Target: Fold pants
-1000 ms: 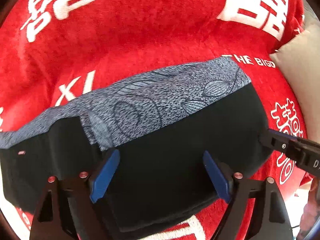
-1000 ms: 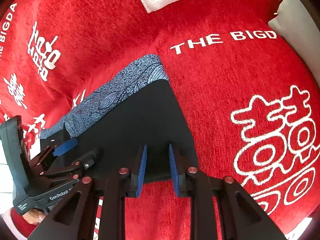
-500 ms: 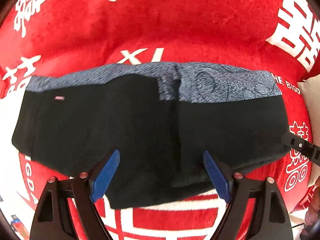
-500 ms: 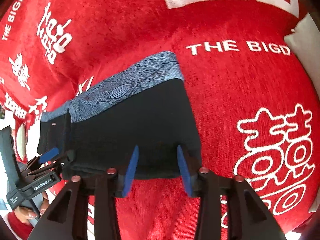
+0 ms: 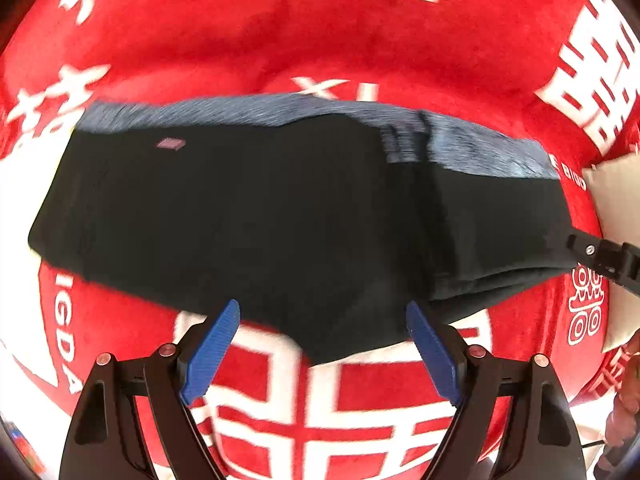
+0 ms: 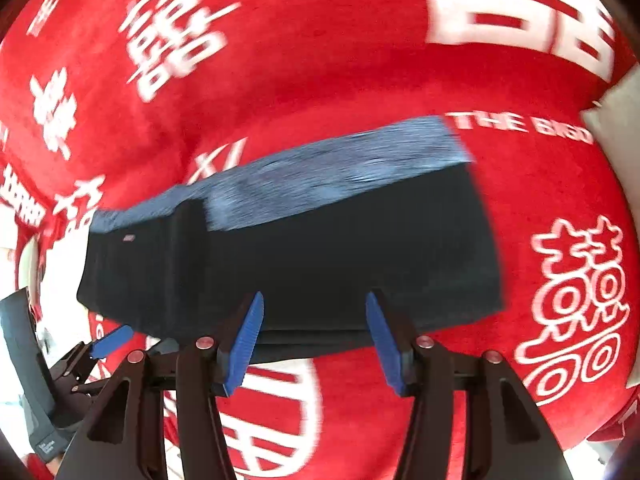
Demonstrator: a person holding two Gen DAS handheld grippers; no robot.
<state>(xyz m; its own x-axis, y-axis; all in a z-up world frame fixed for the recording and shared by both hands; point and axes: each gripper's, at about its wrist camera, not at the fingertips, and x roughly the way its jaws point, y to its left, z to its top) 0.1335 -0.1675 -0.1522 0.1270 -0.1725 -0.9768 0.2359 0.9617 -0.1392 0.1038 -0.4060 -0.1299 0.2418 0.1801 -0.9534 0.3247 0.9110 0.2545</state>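
The black soft-fabric pants with the blue-grey patterned band (image 5: 280, 216) are lying folded lengthwise across the middle of the red plush blanket with white lettering (image 5: 320, 40), the patterned band running along their far edge, and the near edge facing both tools. Over on the blanket's right edge a pale cream cushion (image 6: 616, 128) is peeking in.

The left gripper (image 5: 322, 344) is hovering with its blue pads spread wide, nothing between them, just short of the pants' near edge. The right gripper (image 6: 314, 338) is sitting the same way, jaws apart and empty, right at the near edge of the right half, where stacked layers are showing. Both views are smeared with motion blur, so fine creases are hard to read.

Now, handling: this cloth is looking light, limp and thick enough to hold a crease loosely, not slippery against that plush pile. It is likely going to sag and drag wherever it is not supported, and a one-layer pinch would peel the stack apart. The sensible hold, to my eye, is at the two corners of one short end, biting through every layer at once, then carrying that end over toward the other. The small reddish label (image 5: 171, 143) near the far left corner is marking the waist end, I would guess. One short-way fold is looking like what remains.
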